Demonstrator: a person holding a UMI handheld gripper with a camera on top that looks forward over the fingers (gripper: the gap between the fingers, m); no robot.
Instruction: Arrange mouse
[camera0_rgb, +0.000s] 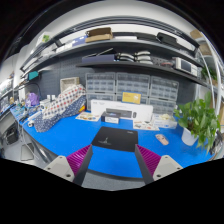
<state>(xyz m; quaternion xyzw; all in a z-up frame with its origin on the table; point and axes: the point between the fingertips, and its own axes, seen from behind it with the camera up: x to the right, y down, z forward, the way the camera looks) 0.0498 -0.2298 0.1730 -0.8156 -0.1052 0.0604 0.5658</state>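
Blue covering spans the worktop (75, 135); one black rectangular mat (114, 138) lies on it just ahead of the gripper (113, 163); the jaws stand open, nothing between the two magenta pads (80, 158); one small orange object (162, 139), possibly the mouse though too small to tell, rests on the blue surface beyond the right finger, near one green potted plant (200, 122); one yellow-labelled box (131, 98) sits farther back, before the drawer cabinets (135, 88); shelves (110, 45) run above.
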